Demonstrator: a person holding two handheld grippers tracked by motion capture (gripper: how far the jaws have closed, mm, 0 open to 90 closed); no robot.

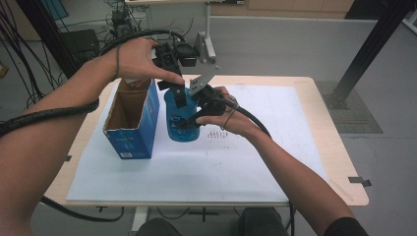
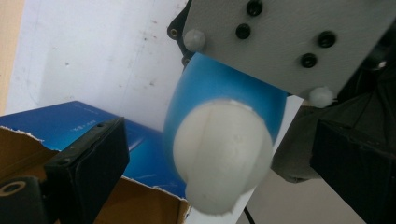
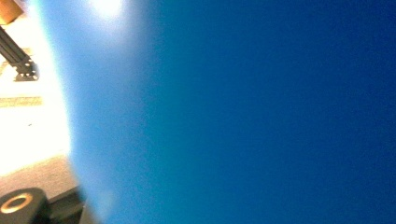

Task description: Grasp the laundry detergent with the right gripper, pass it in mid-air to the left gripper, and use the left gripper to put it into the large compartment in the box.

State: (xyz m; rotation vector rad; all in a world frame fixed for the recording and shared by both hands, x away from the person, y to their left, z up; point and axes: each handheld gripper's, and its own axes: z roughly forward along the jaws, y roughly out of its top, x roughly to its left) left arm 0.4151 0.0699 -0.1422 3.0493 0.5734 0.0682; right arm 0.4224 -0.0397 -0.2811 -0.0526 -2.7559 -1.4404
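Bottle [image 1: 181, 120] upright on mat [image 1: 255, 162] beside box [image 1: 132, 123], clamped at body by right gripper [image 1: 196, 114]; left gripper [image 1: 176, 88] wide open astride white cap [image 2: 223, 154]: centre on cap, close squarely, twist, keep body steady.

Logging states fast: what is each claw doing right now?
Left claw: open, jaws either side of the blue bottle's white cap.
Right claw: against the bottle's side; grip cannot be told.

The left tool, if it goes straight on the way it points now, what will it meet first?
Most likely the white cap of the blue bottle, which sits between the left tool's open jaws; how near is unclear.
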